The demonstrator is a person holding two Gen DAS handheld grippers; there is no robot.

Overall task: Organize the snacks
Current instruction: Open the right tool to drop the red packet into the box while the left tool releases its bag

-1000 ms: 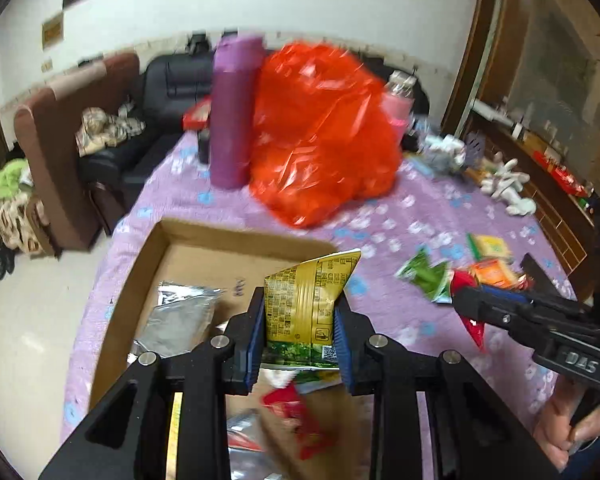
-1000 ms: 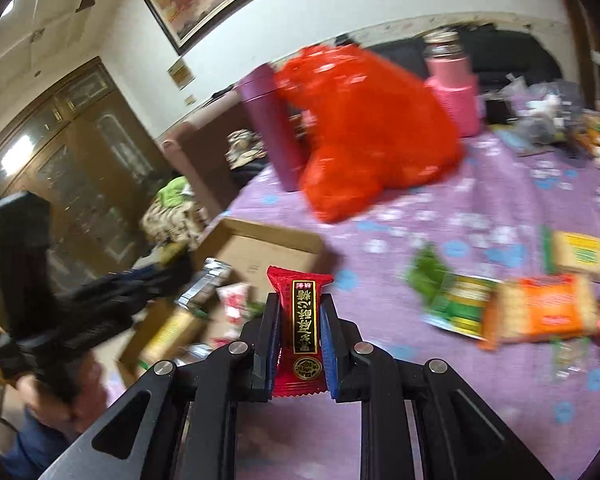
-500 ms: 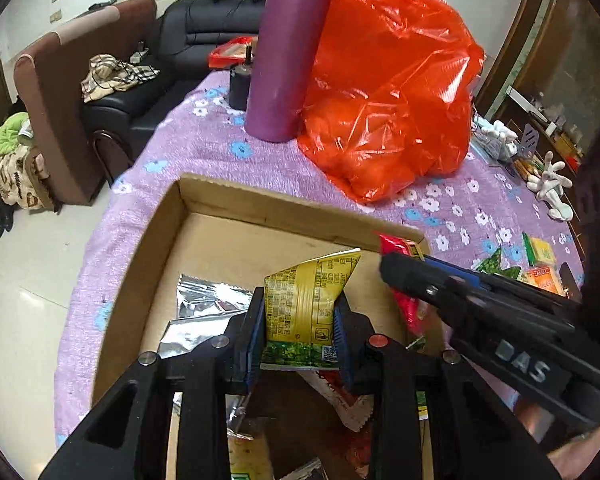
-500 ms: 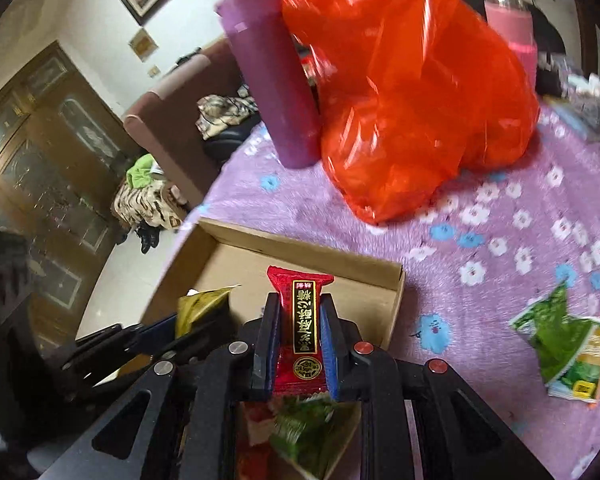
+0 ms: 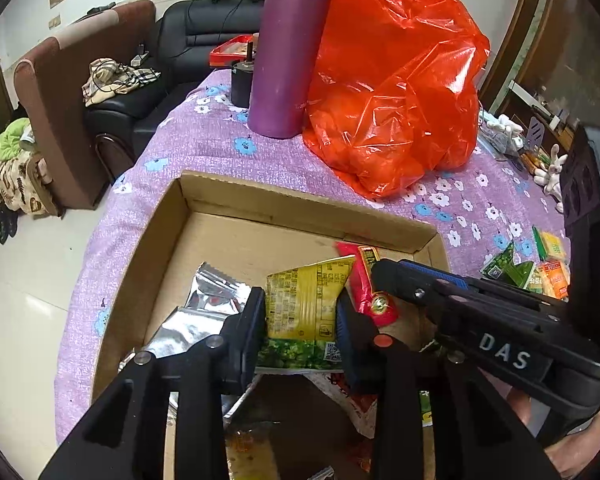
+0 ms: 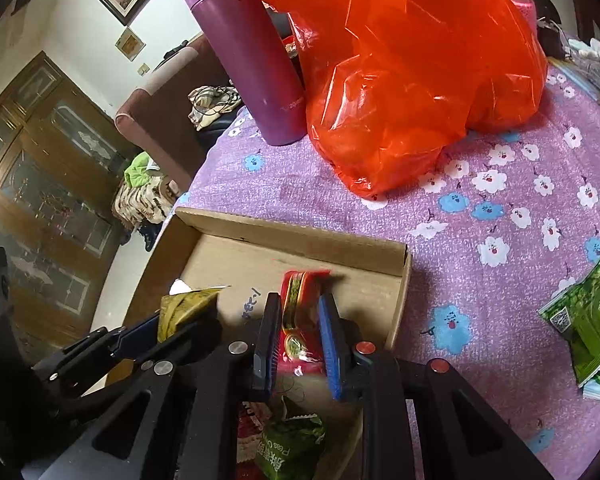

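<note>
Purple flowered cloth covers your table, the cardboard box in front. Your left gripper clamps a yellow packet, long axis upright, above the box for dropping; your right gripper pinches a red packet, pointing forward, over the box too.
</note>
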